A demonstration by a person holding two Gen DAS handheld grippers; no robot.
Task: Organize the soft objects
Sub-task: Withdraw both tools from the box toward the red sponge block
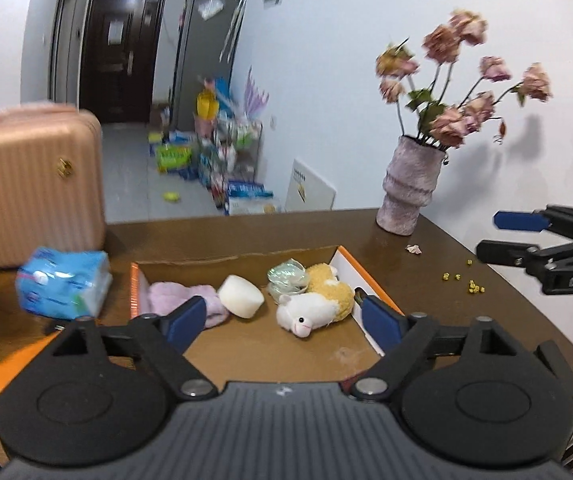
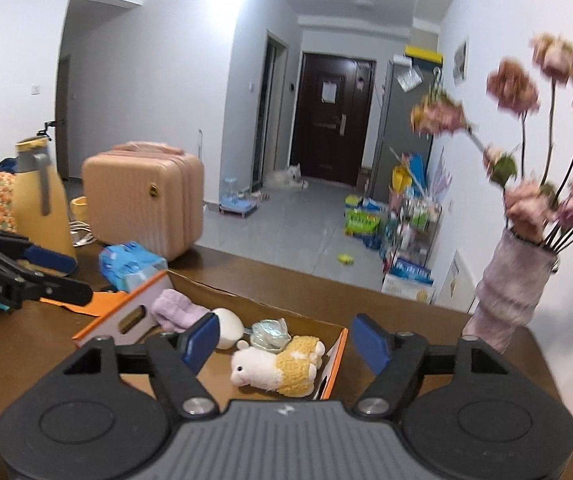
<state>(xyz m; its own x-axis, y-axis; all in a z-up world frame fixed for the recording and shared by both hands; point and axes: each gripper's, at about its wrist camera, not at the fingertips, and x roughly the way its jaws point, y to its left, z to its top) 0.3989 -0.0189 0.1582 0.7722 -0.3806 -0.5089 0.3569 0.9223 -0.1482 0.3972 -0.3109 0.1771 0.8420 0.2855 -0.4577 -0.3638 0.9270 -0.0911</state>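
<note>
An open cardboard box (image 1: pixel 246 354) with orange-white walls lies on the brown table; it also shows in the right wrist view (image 2: pixel 336 354). Inside lie a white-and-yellow plush alpaca (image 1: pixel 316 306) (image 2: pixel 276 366), a white sponge (image 1: pixel 241 296) (image 2: pixel 228 327), a lilac fluffy cloth (image 1: pixel 184 294) (image 2: pixel 176 309) and a clear crinkled bag (image 1: pixel 288 276) (image 2: pixel 269 333). My left gripper (image 1: pixel 282 322) is open and empty above the box's near side. My right gripper (image 2: pixel 286 344) is open and empty above the box; it shows at the right of the left wrist view (image 1: pixel 504 236).
A blue tissue pack (image 1: pixel 64 282) (image 2: pixel 130 264) lies left of the box. A pink suitcase (image 1: pixel 32 186) (image 2: pixel 144 198) stands behind it. A vase of dried flowers (image 1: pixel 408 186) (image 2: pixel 512 288) stands at the table's far right. An orange flat piece (image 1: pixel 4 368) and a yellow kettle (image 2: pixel 40 200) are at the left.
</note>
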